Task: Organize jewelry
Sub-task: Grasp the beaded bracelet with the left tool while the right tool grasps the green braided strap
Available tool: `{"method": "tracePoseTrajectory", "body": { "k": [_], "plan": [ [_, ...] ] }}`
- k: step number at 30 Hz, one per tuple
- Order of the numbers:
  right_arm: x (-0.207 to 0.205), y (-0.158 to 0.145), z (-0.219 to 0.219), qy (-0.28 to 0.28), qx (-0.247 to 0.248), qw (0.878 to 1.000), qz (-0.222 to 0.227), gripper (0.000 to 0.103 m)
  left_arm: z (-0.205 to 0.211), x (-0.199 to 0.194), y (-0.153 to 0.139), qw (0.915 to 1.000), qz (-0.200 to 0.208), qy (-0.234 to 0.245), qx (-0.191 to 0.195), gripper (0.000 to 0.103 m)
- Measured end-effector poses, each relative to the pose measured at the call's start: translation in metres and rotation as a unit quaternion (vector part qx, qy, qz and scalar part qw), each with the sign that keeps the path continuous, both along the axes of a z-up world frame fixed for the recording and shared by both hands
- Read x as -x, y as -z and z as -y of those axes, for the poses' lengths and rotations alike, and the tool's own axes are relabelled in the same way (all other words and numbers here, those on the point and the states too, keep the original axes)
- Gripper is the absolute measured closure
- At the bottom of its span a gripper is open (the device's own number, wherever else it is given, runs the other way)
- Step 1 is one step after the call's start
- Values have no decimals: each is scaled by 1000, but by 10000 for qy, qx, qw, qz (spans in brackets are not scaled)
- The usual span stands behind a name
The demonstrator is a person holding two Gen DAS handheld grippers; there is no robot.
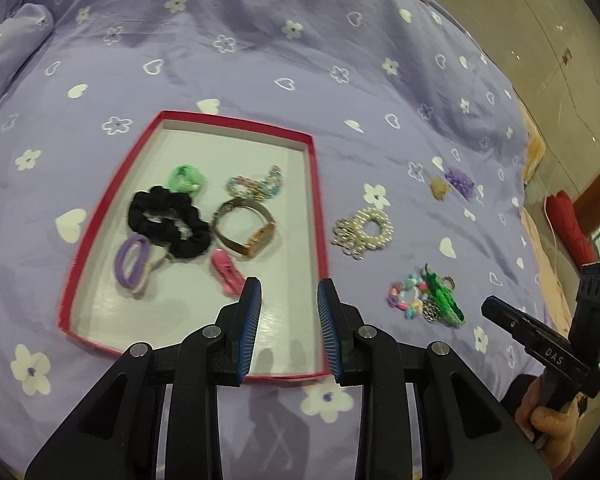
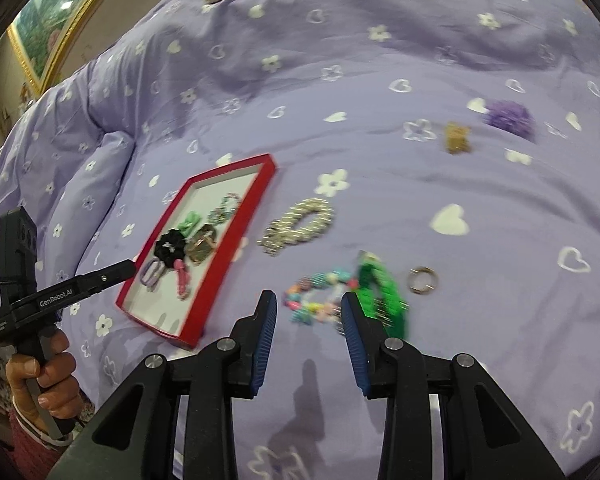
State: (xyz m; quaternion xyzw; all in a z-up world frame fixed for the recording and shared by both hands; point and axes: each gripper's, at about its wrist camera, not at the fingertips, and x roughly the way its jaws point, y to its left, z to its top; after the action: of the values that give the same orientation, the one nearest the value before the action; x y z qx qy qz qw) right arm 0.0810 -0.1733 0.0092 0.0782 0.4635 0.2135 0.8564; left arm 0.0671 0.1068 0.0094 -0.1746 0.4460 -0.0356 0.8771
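The left gripper (image 1: 289,286) is held spread with nothing between its fingers, above the near right corner of the red tray (image 1: 319,216) on the bed (image 1: 300,60). A pink clip (image 1: 226,274) lies in the tray just left of it. The right gripper (image 2: 309,300) is likewise spread and empty, hovering over the bedspread; a colourful bead bracelet (image 2: 314,300) is seen just beyond its fingertips, a green braided piece (image 2: 384,292) beside its right finger.

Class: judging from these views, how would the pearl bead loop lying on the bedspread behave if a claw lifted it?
The pearl bead loop looks strung, so it would probably droop. Its round glossy beads may slip between pads. On the soft bedspread it seems unlikely to roll.
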Motion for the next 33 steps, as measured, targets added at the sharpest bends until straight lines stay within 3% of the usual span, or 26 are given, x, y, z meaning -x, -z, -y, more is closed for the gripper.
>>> {"method": "tracePoseTrajectory", "body": {
  "k": [13, 33],
  "plan": [
    [5, 12, 52, 464, -5, 9989, -112, 66, 60, -12, 8, 9976, -160, 643, -186, 76],
    [-24, 40, 52, 404, 236, 9984, -314, 66, 113, -54, 39, 9897, -469, 1261, -494, 76]
  ]
}}
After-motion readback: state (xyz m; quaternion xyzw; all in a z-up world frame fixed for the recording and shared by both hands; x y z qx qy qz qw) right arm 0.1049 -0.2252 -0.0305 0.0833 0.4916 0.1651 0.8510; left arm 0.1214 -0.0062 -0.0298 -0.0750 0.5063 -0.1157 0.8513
